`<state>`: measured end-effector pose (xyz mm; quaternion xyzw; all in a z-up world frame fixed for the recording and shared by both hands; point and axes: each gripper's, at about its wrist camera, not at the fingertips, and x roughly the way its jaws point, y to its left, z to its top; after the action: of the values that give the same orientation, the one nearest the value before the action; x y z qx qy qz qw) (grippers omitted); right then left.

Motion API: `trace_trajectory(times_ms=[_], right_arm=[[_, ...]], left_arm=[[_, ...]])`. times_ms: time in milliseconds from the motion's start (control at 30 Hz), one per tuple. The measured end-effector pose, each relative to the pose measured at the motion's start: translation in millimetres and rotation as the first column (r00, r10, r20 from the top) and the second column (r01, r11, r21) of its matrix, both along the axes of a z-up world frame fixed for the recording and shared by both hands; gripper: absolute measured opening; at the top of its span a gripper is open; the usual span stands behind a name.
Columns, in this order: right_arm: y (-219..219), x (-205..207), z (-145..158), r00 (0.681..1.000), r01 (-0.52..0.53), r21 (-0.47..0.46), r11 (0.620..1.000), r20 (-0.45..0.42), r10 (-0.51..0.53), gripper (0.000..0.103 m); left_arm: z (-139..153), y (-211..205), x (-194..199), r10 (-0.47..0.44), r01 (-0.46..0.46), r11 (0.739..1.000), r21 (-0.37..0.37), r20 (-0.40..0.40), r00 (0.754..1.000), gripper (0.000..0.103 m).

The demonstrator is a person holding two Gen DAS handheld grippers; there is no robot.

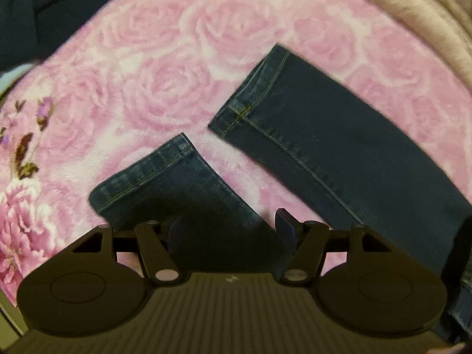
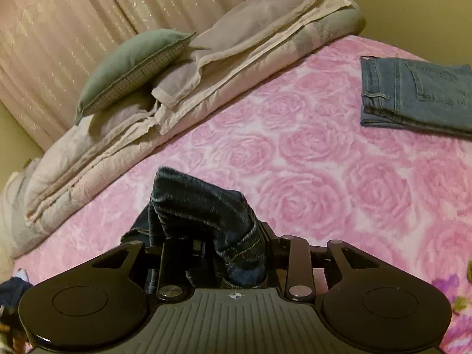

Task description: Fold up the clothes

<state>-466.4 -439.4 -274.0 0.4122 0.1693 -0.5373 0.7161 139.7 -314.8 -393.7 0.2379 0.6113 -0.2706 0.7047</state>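
Dark jeans (image 1: pixel 339 147) spread on the pink rose blanket (image 1: pixel 165 59), both leg ends lying flat and apart, the nearer hem (image 1: pixel 147 177) just ahead of the left claw (image 1: pixel 230 233). Left claw wide, hovering straight over that leg, gripping nothing. Right claw (image 2: pixel 218 253) clamped on a bunched thick fold of the same denim (image 2: pixel 200 206), lifted off the blanket. Likely heavy, limp but firm cloth with stiff seams: should drape and drag rather than slip. Best taken at the hem or side seam, where layers are thick. Beyond the jeans, a lighter pair (image 2: pixel 419 94) already folded, near the beige quilt (image 2: pixel 206 67).
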Motion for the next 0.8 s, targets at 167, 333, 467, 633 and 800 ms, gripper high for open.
trace_trajectory(times_ms=[167, 333, 467, 633, 800], right_arm=[[-7.8, 2.1, -6.4, 0.999, -0.004, 0.036, 0.999, -0.035, 0.005, 0.041], [-9.8, 4.7, -16.4, 1.000, 0.006, 0.075, 0.997, -0.030, -0.003, 0.040], [-9.3, 9.3, -14.9, 0.998, -0.012, 0.075, 0.997, -0.055, 0.016, 0.040], [-9.2, 2.2, -4.0, 0.999, -0.011, 0.104, 0.995, -0.044, 0.016, 0.019], [-29.6, 1.7, 21.3, 0.999, -0.003, 0.158, 0.987, 0.033, -0.002, 0.013]], left_arm=[[-15.6, -15.9, 0.0, -0.030, 0.030, 0.996, 0.085, -0.008, 1.000, 0.063], [-12.4, -26.7, -1.7, -0.069, 0.070, 0.990, 0.124, -0.012, 0.998, 0.022], [-4.0, -11.7, -1.5, -0.060, 0.062, 0.994, 0.086, -0.023, 0.998, 0.002], [33.6, 27.3, 12.7, -0.039, 0.037, 0.997, -0.070, -0.026, 0.999, 0.002], [107.2, 12.0, 53.1, -0.045, 0.060, 0.968, -0.243, 0.065, 0.997, 0.004]])
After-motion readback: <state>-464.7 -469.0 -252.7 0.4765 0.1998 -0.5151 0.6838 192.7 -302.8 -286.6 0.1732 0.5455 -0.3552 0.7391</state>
